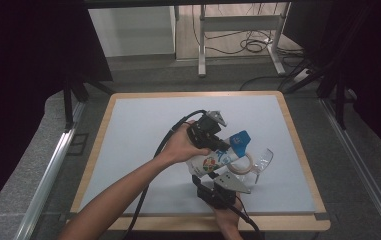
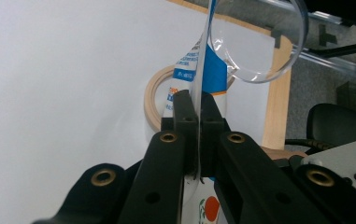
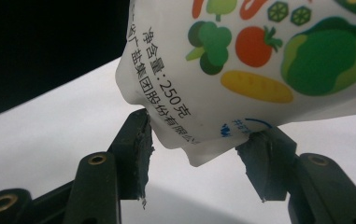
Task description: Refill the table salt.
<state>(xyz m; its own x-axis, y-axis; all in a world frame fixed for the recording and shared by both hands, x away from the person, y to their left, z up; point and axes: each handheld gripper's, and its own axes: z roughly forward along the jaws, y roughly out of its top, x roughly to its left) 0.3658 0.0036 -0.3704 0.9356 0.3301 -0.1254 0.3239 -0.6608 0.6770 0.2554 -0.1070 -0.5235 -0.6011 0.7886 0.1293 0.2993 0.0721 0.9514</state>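
holding entry, as you see it from above: your left gripper (image 1: 221, 145) sits over the middle of the white table (image 1: 143, 145), your hand (image 1: 180, 146) wrapped round its body, cable trailing back toward you. your right gripper (image 1: 217, 192) lies near the front edge of the table, just below the left one.

item 1, pouch (image 1: 213, 161): white, printed with vegetables, blue at its top end (image 1: 240, 140). it hangs in the air between your two grippers, slanting up to the right in the high view.

item 2, left gripper, state: jaws fully closed on a thin clear sheet edge at the pouch's upper part; in the left gripper view (image 2: 198, 116) the pads pinch that seam, with the blue and white pouch (image 2: 215, 74) rising straight beyond them.

item 3, right gripper, state: jaws about half open. in the right gripper view (image 3: 194, 163) the pouch's lower corner (image 3: 241, 60) dips between the two pads (image 3: 140, 149); it brushes both, yet you cannot tell whether they press on it.

item 4, tape roll (image 1: 241, 164): tan ring, flat on the table under the pouch.

item 5, clear plastic piece (image 1: 264, 161): just right of the roll.
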